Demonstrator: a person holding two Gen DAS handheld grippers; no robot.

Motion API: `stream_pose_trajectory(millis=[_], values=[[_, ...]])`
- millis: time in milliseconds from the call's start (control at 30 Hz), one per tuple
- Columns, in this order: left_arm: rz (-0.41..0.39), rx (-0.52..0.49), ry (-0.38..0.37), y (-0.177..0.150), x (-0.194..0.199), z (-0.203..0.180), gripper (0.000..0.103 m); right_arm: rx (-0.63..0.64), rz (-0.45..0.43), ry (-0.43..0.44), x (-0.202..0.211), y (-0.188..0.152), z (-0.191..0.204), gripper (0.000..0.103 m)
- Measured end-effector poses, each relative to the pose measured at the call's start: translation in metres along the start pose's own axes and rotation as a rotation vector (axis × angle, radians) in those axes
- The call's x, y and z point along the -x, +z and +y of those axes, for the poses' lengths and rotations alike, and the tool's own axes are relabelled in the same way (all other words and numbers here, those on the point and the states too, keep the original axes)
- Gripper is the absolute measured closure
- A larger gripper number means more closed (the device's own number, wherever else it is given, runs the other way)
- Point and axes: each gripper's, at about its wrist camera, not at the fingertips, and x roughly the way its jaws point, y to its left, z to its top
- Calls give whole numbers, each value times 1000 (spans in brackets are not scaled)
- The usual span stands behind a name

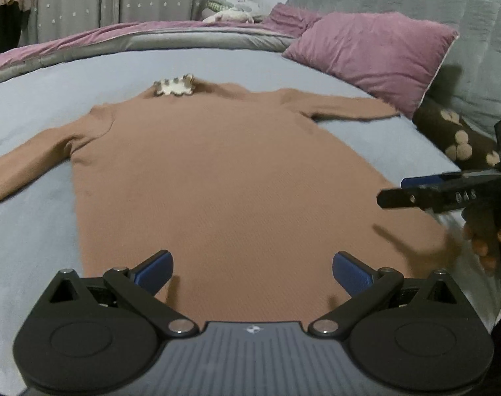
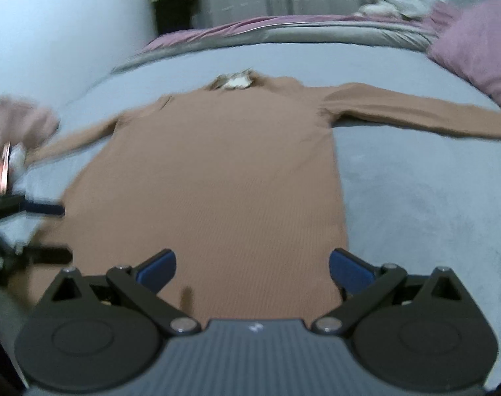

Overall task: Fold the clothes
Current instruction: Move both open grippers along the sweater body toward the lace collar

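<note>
A tan ribbed long-sleeved knit dress (image 1: 224, 171) lies flat, sleeves spread, on a pale blue bedsheet (image 1: 29, 231), with left gripper (image 1: 252, 270) and right gripper (image 2: 252, 269) both wide open and empty above its hem, so folding looks unstarted; next, each likely needs to pinch the fabric.

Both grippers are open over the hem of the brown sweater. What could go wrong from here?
The left gripper and right gripper hover near each other; they may collide. The cream lace collar could bunch when the brown sweater folds. Spread sleeves may drag across the bed sheet.
</note>
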Motion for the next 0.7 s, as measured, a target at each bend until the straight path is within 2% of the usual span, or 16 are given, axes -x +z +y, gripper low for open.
stream_pose_trajectory(millis=[133,200,267,300,333,367,433,533,700], values=[[-27,-12,38,16,-17,4,0,-140,-40,-21,-7,18,-20,0],[-47,-7,70,24,-27,10,1,-142,-66,-29,-13,27,-22,0],[-57,20,85,34,-40,20,15,-124,-94,-45,-19,37,-21,3],[-56,37,86,39,-48,26,19,-98,-102,-54,-25,43,-18,14],[-53,51,88,43,-55,31,28,-73,-109,-63,-31,48,-15,23],[-47,58,94,47,-63,35,36,-54,-106,-68,-40,54,-12,39],[-41,47,112,56,-77,41,45,-17,-98,-78,-59,65,-6,57],[-33,16,141,71,-98,48,49,26,-87,-78,-86,77,4,71],[-26,-29,183,98,-125,58,54,85,-82,-96,-128,101,15,74]])
